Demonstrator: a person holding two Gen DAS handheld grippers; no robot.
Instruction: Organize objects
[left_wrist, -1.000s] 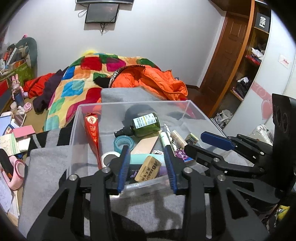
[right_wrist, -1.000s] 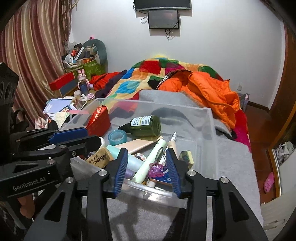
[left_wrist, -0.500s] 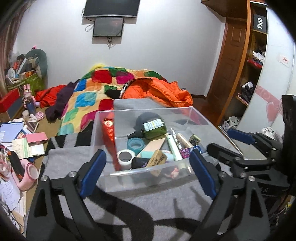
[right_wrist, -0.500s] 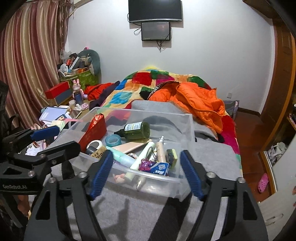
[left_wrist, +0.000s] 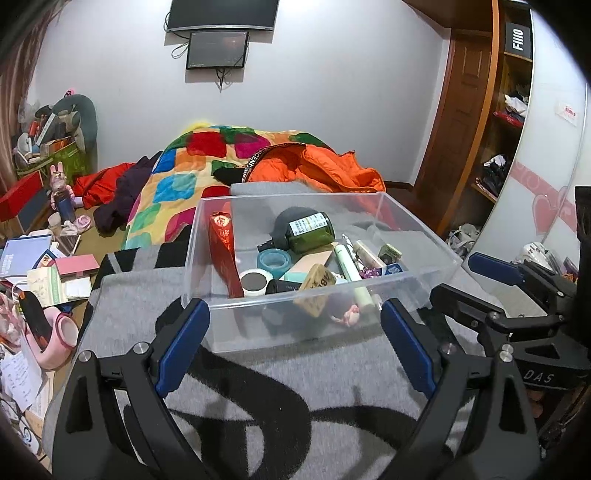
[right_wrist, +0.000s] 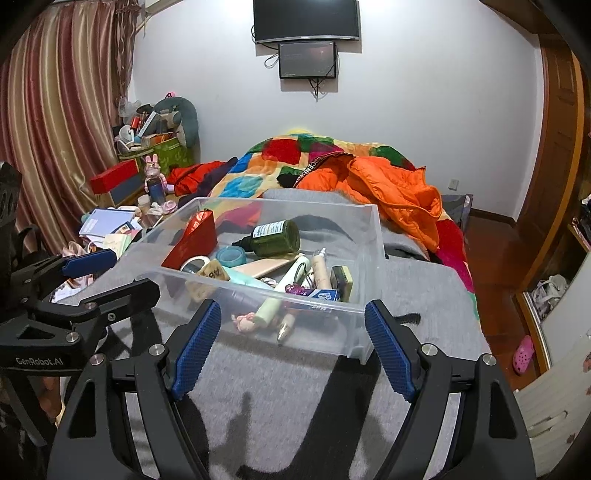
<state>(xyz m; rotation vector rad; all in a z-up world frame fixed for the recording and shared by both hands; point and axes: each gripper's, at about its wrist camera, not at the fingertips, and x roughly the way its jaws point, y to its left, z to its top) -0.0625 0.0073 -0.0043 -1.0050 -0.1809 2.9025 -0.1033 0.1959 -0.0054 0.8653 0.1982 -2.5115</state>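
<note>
A grey blanket (left_wrist: 280, 373) spreads beneath both grippers. Just ahead of them sits the clear bin (left_wrist: 413, 225) of small items. The left gripper (left_wrist: 293, 345) and right gripper (right_wrist: 291, 345) gape wide, holding nothing.

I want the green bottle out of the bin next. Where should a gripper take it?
Grip the green bottle across its round body from above; it lies on its side atop the clutter in the clear bin, black cap toward the red box.
</note>
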